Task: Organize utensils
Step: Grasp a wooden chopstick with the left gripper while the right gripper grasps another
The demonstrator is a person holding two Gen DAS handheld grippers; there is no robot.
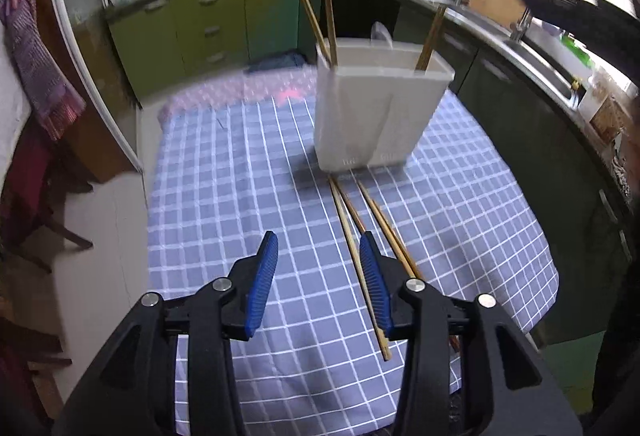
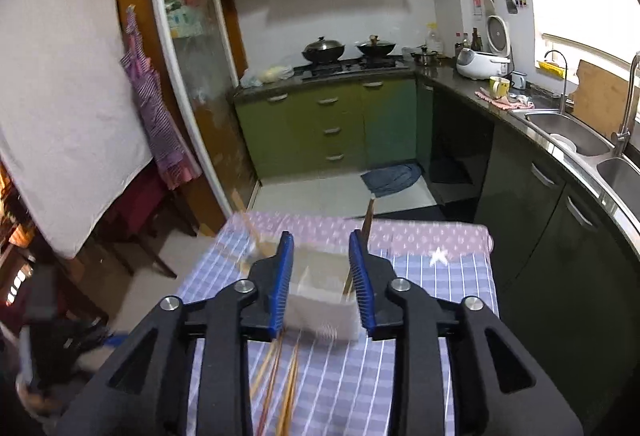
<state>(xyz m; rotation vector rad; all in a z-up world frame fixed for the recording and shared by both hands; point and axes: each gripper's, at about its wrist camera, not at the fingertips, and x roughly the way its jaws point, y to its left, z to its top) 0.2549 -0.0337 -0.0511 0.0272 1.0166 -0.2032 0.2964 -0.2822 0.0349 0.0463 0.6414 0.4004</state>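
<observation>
From the left wrist view, a white plastic holder [image 1: 376, 108] stood on the blue checked tablecloth [image 1: 224, 196]. Three chopsticks [image 1: 329, 24] stuck up out of it, two at its left end and one at its right. More loose chopsticks [image 1: 352, 228] lay flat on the cloth just in front of the holder. The left gripper [image 1: 319, 248] pointed down at the cloth, its blue pads spread apart with nothing between them. One loose chopstick ran under its right pad.

From the right wrist view, the right gripper [image 2: 319, 248] hung above the holder [image 2: 320, 312], spread and empty. Blurry chopsticks [image 2: 280, 380] lay below. Green cabinets [image 2: 320, 124] and two pans [image 2: 323, 48] stood behind.
</observation>
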